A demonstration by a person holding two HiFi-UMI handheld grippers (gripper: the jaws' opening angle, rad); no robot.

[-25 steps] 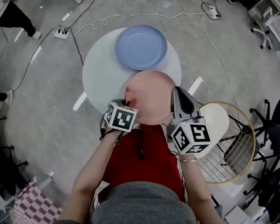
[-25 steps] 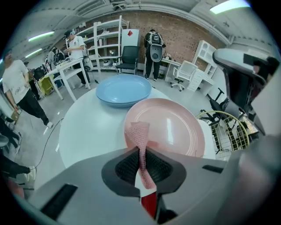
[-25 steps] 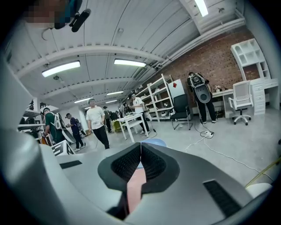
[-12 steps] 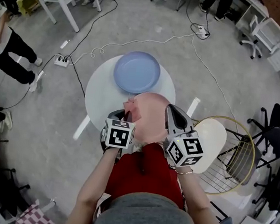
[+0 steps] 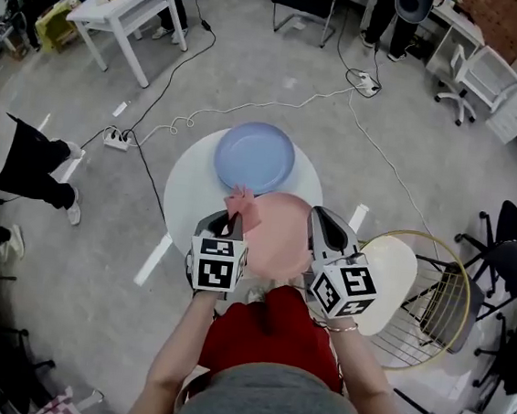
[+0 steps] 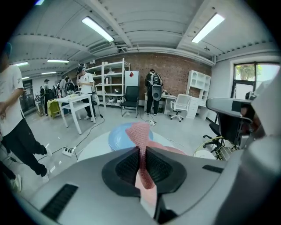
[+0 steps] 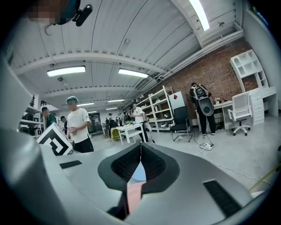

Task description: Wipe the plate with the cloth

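Tabletop [image 5: 179,193] first: round, white, with blue plate [image 5: 254,158] on its far half. Nearer, pink plate [image 5: 283,236] at the table's near edge, rim apparently clamped by right gripper [image 5: 324,225], though murky there. Pink cloth [image 5: 239,204] pinched tight in left gripper [image 5: 225,221], touching the pink plate's left edge. Probably mid-wipe; next calls for dragging cloth across the plate's face.

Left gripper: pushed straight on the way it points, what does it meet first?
Probably the blue plate on the white table: it lies dead ahead of the left gripper, past the pink cloth in its tongs. Depth is unclear.
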